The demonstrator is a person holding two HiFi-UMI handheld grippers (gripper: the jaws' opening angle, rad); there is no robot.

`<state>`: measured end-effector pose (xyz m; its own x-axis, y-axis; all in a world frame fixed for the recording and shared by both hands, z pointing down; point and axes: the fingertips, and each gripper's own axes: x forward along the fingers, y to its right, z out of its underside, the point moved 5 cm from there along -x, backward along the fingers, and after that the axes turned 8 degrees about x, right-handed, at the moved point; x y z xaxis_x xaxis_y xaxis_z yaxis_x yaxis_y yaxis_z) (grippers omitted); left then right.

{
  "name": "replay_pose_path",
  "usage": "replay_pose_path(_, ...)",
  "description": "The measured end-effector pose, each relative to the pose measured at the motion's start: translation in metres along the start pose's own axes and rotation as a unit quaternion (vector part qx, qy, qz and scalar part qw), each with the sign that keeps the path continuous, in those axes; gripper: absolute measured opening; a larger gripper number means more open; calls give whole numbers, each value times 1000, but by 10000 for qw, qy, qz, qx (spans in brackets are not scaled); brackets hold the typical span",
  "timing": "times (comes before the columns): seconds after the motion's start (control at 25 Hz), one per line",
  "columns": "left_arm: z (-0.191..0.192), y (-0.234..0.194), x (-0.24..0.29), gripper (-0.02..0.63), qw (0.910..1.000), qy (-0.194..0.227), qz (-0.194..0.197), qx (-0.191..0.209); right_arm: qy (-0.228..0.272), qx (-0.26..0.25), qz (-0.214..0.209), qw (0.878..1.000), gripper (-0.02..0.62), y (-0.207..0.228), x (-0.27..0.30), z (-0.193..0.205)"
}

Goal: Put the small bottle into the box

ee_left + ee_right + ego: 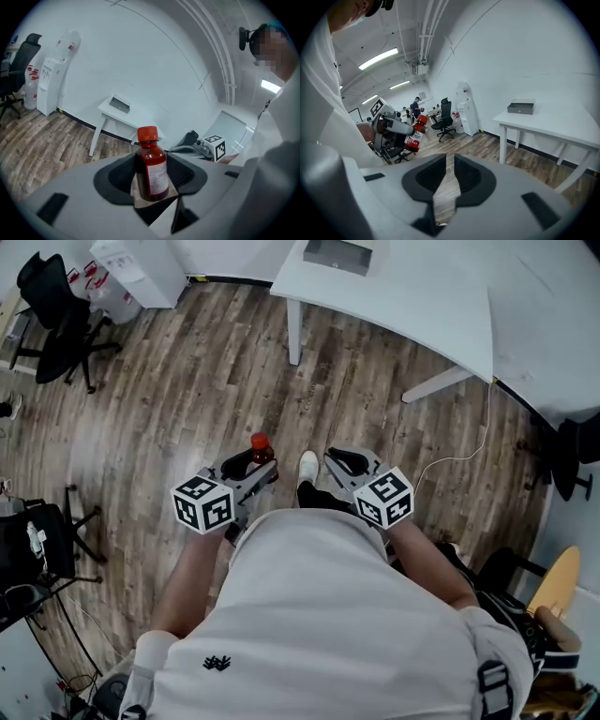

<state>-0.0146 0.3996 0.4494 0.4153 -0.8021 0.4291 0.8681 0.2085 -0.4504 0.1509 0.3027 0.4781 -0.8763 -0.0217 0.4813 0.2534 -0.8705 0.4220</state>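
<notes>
The small bottle (pixel 260 448), dark red with a red cap and a white label, stands upright between the jaws of my left gripper (pixel 253 463), which is shut on it. In the left gripper view the bottle (pixel 152 168) fills the gap between the dark pads. My right gripper (pixel 349 463) is held beside it at waist height, shut, with nothing in its jaws; only a thin slit shows in the right gripper view (pixel 449 176). The grey box (pixel 337 254) sits on the white table (pixel 403 306) ahead; it also shows in the right gripper view (pixel 521 107) and the left gripper view (pixel 119 104).
I stand on a wooden floor, a white shoe (pixel 307 468) under the grippers. A black office chair (pixel 56 315) and a white water dispenser (pixel 141 268) are at the far left. A thin cable (pixel 469 451) runs over the floor at the right. Another chair (pixel 37 549) stands near left.
</notes>
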Motion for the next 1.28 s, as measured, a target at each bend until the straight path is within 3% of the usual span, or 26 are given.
replay_pose_path(0.12,-31,-22,20,212,9998,-107,-112,110,131,23,-92,9999,64,29,18,-30)
replay_pose_path(0.36,-78,-50,63,211,9996,-86,-135,218,182,142,-107,9997,13,84,39,-55)
replay_pose_path(0.64,-121,-84,103,210,9990,-288,178,281,152,376,97,9991,6,114,63,-76)
replay_pose_path(0.96,-179,-152,149,210,9944,-367,938,323,273,537,836,9947,6,139,98,-121)
replay_pose_path(1.28,-238,-190,202,209,9831,-742,1551,622,723,884,1569,9810,6,164,111,-169)
